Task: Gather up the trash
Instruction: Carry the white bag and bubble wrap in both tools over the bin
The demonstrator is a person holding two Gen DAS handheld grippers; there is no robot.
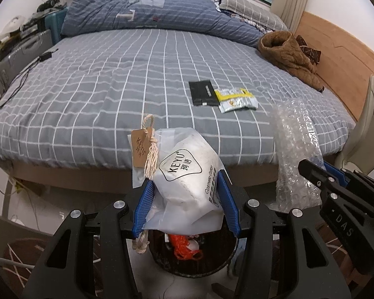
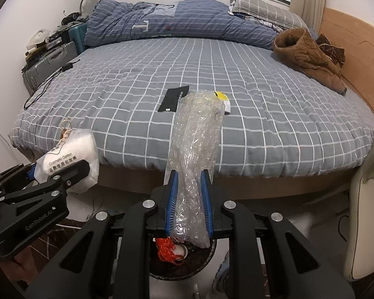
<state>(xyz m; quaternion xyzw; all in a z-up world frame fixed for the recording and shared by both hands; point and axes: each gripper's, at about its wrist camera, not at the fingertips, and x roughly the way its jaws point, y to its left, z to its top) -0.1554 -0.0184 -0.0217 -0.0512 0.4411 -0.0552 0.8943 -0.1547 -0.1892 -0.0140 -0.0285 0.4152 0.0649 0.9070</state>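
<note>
The cotton-pad bag [image 1: 187, 182], white plastic printed KEYU with a brown paper tag and string tassel, sits pinched between the blue pads of the left claw [image 1: 185, 199], held right above the black trash bin [image 1: 227, 256]. Beside it, the bubble wrap [image 2: 194, 154] stands upright, clamped by the right claw [image 2: 189, 199], its lower end hanging over the same bin's rim. Down in the bin there's an orange plastic bag [image 2: 167, 249] and something pale and round beneath it, hard to make out from here.

Both claws hover side by side over the bin, the left one's load just left of the bubble wrap, apart from it.

Beyond the bin lies the bed [image 2: 261, 114] with its grey checked sheet. On the sheet, past the bin, a black flat packet [image 1: 203, 93] rests touching a silver-and-yellow wrapper [image 1: 236, 99]. Farther back from the bin and to the right, a brown padded jacket [image 1: 286, 54] is heaped against the wooden headboard [image 1: 336, 57]. At the far side of the bed a blue striped duvet [image 1: 149, 12] is bunched up, and off the bed's left edge stands a grey suitcase [image 1: 20, 57] with a black cable trailing onto the sheet.
</note>
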